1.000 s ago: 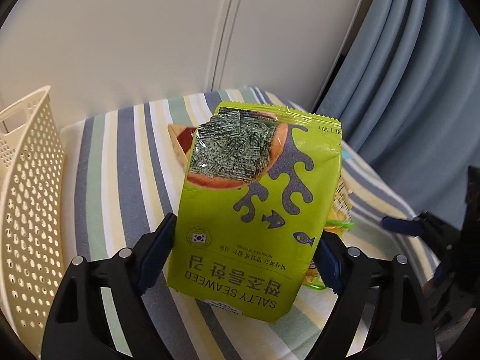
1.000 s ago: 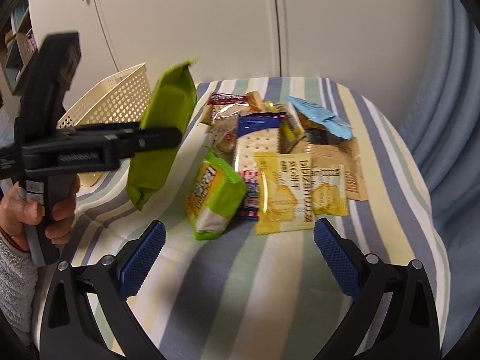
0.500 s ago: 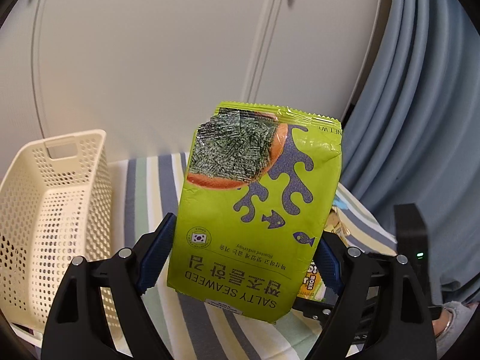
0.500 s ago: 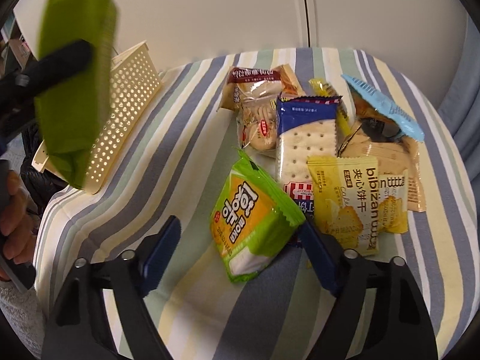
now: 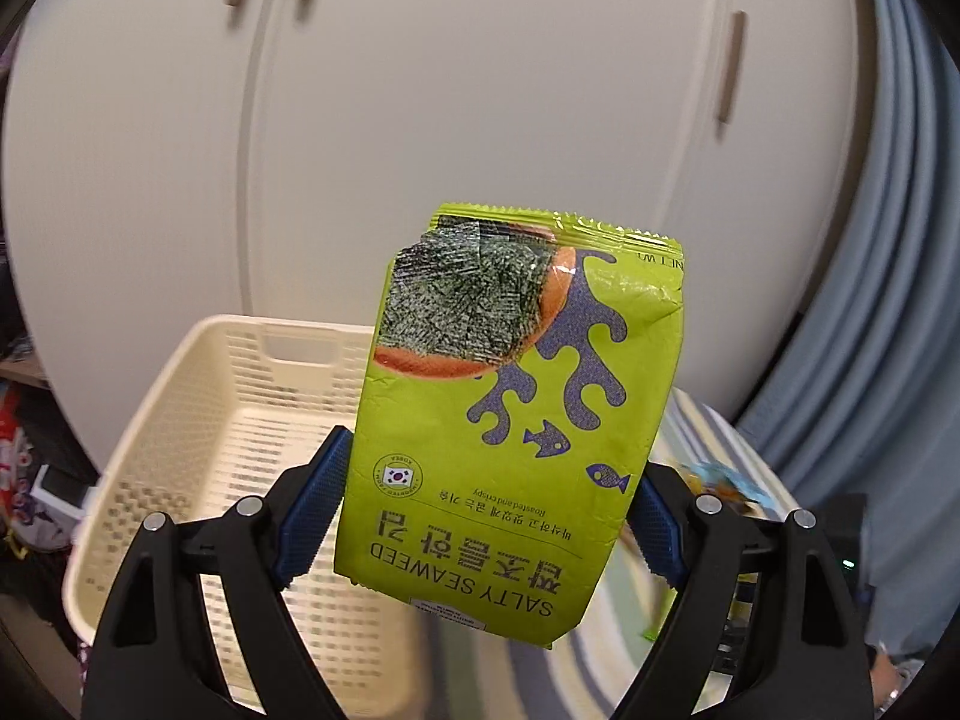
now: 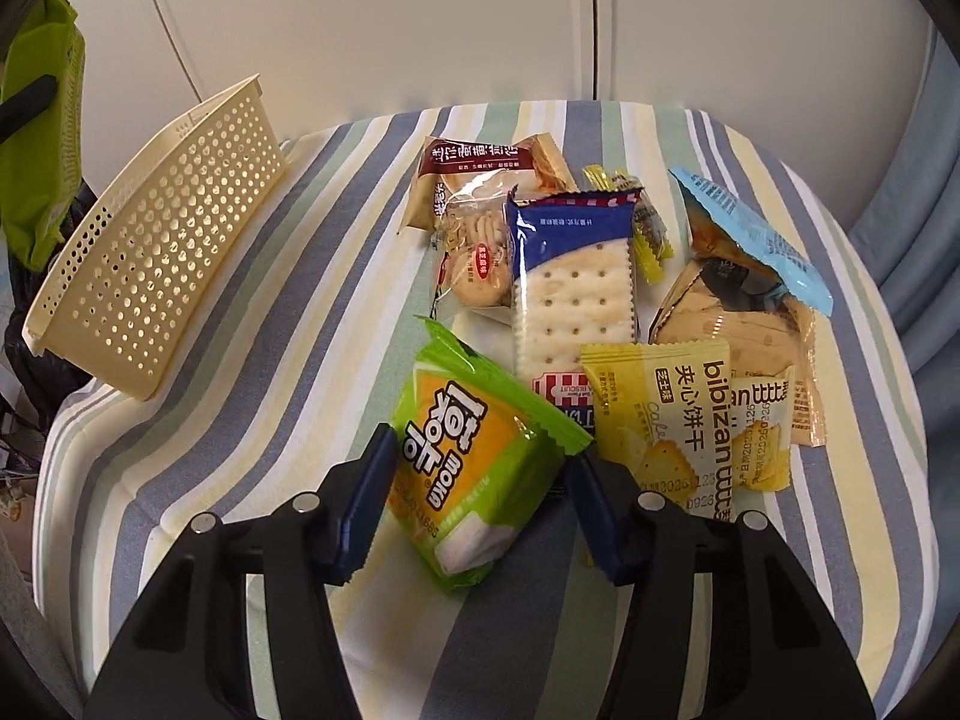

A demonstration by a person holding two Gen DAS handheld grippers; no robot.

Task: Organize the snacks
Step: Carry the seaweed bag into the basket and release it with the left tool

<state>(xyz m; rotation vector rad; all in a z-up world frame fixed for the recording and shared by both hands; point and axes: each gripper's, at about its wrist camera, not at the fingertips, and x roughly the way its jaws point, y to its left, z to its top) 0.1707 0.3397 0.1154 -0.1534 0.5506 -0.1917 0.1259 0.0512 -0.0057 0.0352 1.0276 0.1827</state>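
Gripping the seaweed bag (image 5: 516, 396) upright, the left tool (image 5: 480, 516) hangs above the basket (image 5: 198, 420) at the desk's left edge; right tool (image 6: 474, 492) straddles the green biscuit pack (image 6: 474, 474), contact unclear.

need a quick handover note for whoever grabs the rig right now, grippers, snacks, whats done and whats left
Left gripper: shut on the seaweed pack, held in the air by the cream basket.
Right gripper: jaws around the green snack pack on the striped cloth; full grip unclear.
Done: nothing visible in the basket yet.
Left: drop the seaweed in, then the green pack, blue cracker pack, yellow biscuit pack and the rest of the pile.
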